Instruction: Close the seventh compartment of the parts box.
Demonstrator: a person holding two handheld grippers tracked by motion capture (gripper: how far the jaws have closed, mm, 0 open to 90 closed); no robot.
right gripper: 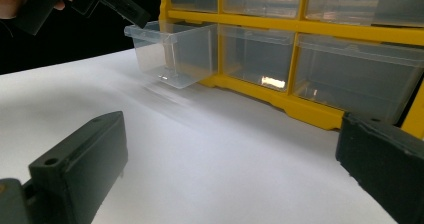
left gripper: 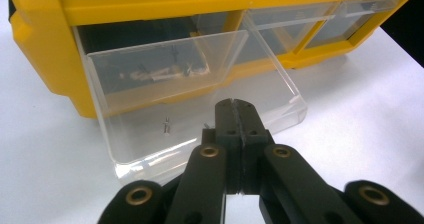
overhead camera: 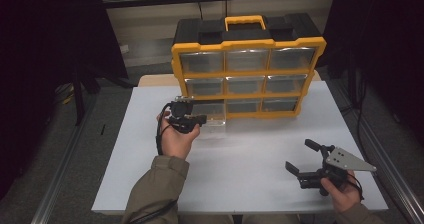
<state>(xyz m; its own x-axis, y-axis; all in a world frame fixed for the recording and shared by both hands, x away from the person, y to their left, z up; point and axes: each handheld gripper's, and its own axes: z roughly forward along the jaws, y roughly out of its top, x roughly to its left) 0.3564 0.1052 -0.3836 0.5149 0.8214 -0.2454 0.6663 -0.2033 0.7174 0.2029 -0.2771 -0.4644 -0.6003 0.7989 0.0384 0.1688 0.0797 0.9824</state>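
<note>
Clear drawer jutting out of organiser's near-left corner; left gripper hovering closed above; right gripper resting open.

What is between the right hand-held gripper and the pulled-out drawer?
Just bare white table, seen from the high view, between the right hand-held gripper and the drawer.

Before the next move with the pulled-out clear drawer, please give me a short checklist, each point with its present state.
1. Clear drawer pulled out of the yellow organizer, bottom left slot: ok.
2. Left gripper jaws shut at the drawer's front edge: ok; whether they pinch the wall: cannot tell.
3. Drawer contents: a few small metal bits inside: ok.
4. Right gripper open, apart from the organizer: ok.
5. White table in front of the drawer free: ok.
</note>
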